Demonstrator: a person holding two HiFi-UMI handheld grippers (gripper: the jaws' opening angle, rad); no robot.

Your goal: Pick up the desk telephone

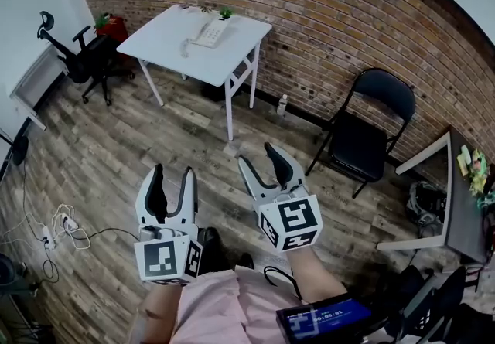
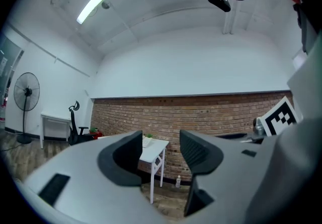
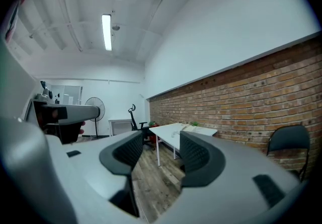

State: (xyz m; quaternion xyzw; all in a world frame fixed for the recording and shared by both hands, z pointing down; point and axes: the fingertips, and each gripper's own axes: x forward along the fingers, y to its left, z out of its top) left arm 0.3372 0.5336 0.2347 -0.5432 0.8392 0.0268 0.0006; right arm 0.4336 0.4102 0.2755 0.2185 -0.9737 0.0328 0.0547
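I was only at the approach step: the desk telephone (image 1: 210, 29) sat on the far white table (image 1: 166, 47) by the brick wall, well apart from my 2 grippers. The left gripper (image 1: 172, 174) and right gripper (image 1: 259, 155) both had jaws apart with nothing between them. Next, I judged, I had to close in on the table before reaching.

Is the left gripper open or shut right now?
Open: the left gripper jaws stand apart, empty, only the far white table visible between them.
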